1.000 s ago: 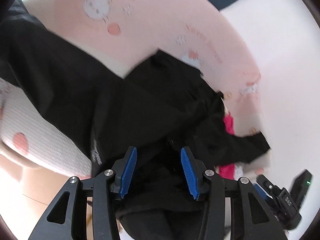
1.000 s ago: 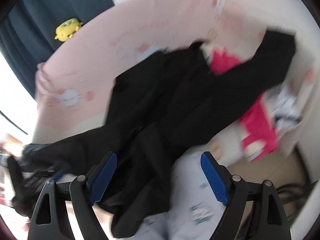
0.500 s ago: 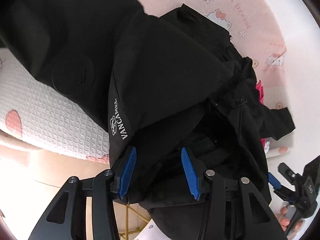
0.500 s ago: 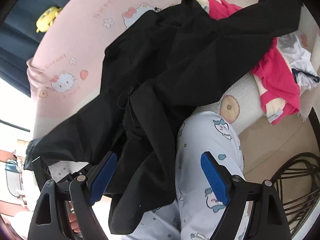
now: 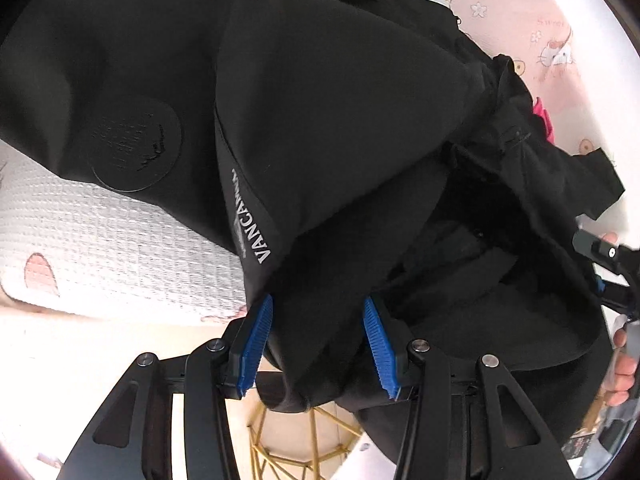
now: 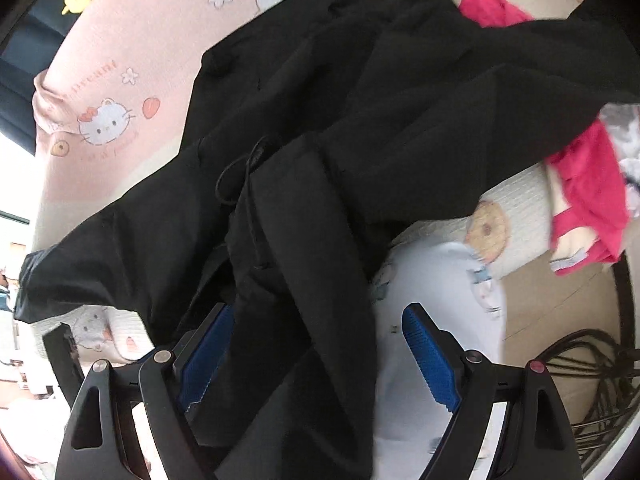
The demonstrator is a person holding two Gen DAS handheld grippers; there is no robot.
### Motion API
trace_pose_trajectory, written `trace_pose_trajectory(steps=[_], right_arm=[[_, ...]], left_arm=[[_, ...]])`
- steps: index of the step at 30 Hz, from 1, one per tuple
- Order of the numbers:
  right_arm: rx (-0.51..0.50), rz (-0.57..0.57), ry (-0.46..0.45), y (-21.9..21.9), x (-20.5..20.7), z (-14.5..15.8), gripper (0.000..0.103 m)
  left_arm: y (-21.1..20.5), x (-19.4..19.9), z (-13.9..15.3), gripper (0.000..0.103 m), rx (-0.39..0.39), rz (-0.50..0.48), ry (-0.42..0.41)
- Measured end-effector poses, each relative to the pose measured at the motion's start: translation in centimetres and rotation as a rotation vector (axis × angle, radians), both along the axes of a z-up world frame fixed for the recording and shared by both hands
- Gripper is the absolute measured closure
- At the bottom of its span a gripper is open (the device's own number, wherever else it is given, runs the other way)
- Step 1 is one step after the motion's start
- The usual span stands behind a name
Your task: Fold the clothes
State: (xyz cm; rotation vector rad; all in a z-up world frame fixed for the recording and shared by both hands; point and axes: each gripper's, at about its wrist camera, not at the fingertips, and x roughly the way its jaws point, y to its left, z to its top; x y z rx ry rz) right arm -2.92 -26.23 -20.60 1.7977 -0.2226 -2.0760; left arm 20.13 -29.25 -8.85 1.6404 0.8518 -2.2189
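The black jacket (image 5: 320, 112) lies crumpled on the pink bed (image 6: 132, 80), soft and rather heavy. Left gripper (image 5: 318, 336) stands narrow around a fold at 6 o'clock; right gripper (image 6: 316, 356) is wide, cloth draping between. Better hold is a seam or hem.

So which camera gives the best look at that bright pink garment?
The right wrist view: the pink garment lies spread along the right side, partly under the black jacket. The left wrist view shows only a sliver behind the jacket.
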Motion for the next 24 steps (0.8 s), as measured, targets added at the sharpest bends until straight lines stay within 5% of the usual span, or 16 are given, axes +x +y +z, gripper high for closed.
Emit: trace_pose_trajectory(steps=[3,9,20,24], right_arm=[[-0.037,0.033,-0.040,-1.5,0.3,-0.8,0.017],[0.077,0.096,0.031,-4.0,1.4,-0.8,0.021],[0.294,0.183,0.099,-5.1,1.7,-1.8,0.089],[0.363,0.214,0.144,-5.9,1.8,-1.8,0.094]], left_arm=[[-0.1,0.1,-0.5,0.059,0.004,0.018,0.004],[-0.1,0.2,-0.9,0.059,0.009,0.026,0.012],[1.0,0.1,-1.9,0.060,-0.087,-0.009,0.008],[0.8,0.8,-0.4,0.088,-0.095,0.029,0.039]])
